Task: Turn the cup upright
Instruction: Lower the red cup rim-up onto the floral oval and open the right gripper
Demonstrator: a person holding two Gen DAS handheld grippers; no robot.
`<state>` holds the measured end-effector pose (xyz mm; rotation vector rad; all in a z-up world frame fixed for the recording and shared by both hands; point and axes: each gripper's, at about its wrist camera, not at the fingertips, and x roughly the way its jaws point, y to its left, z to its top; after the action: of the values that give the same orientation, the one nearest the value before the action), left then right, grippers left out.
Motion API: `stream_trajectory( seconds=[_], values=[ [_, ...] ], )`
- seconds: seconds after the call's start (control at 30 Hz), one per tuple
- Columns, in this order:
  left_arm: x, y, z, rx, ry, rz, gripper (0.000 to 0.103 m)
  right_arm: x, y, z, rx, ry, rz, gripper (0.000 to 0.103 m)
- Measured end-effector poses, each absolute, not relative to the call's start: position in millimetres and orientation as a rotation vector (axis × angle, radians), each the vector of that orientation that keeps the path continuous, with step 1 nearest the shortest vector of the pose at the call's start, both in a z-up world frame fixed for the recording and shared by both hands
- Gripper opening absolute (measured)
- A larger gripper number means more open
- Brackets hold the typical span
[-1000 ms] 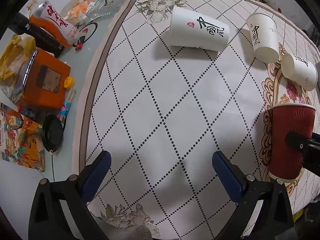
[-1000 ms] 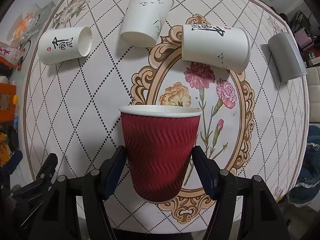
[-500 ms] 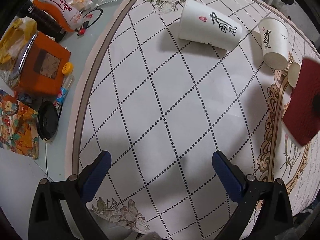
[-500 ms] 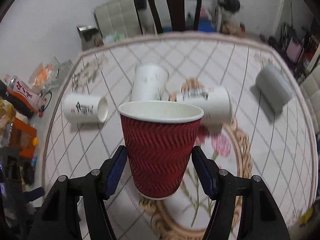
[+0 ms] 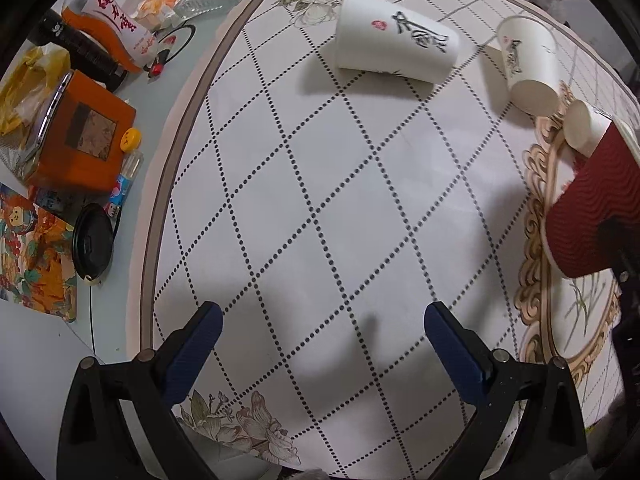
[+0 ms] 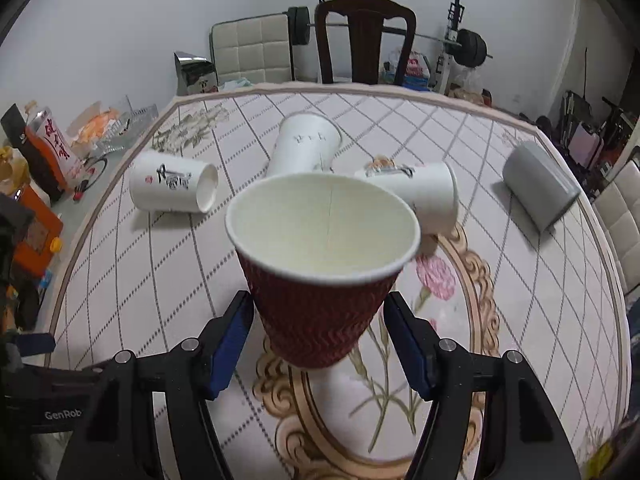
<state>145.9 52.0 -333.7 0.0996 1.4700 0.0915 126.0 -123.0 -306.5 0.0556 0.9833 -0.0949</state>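
The right gripper (image 6: 320, 320) is closed on the red cup (image 6: 320, 280), its 2 blue pads pressed to the cup's lower ribbed sides. The cup sits between the pads, mouth up and tipped toward the camera, lifted above the table (image 6: 160, 280). Behind the cup, 3 white cups (image 6: 172, 188) and 1 grey cup (image 6: 538, 190) lie on their sides. The left gripper (image 5: 320, 340) hangs wide apart, holding nothing, left of the cup.

The right gripper (image 6: 320, 322) is closed on the red cup (image 6: 322, 280) and holds it up off the table, mouth tipped up; the left gripper (image 5: 320, 324) hangs over the table's near edge, jaws wide apart, holding nothing.
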Motion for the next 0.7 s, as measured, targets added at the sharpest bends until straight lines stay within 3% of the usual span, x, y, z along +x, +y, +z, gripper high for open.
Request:
stream_trajectory(
  seconds=[0.1,0.23,0.7],
  values=[
    [139,48,-328,0.113,1.459,0.07,0.103,117,-124,-307,0.054,1.012,-0.112,0.07],
    [130,42,-316,0.143,1.423,0.047,0.103,104,-127,-303,0.063,1.029,-0.145,0.084],
    [94,36,-253,0.14,1.298,0.049,0.103,49,-152,-244,0.068,1.004,-0.232,0.102]
  ],
)
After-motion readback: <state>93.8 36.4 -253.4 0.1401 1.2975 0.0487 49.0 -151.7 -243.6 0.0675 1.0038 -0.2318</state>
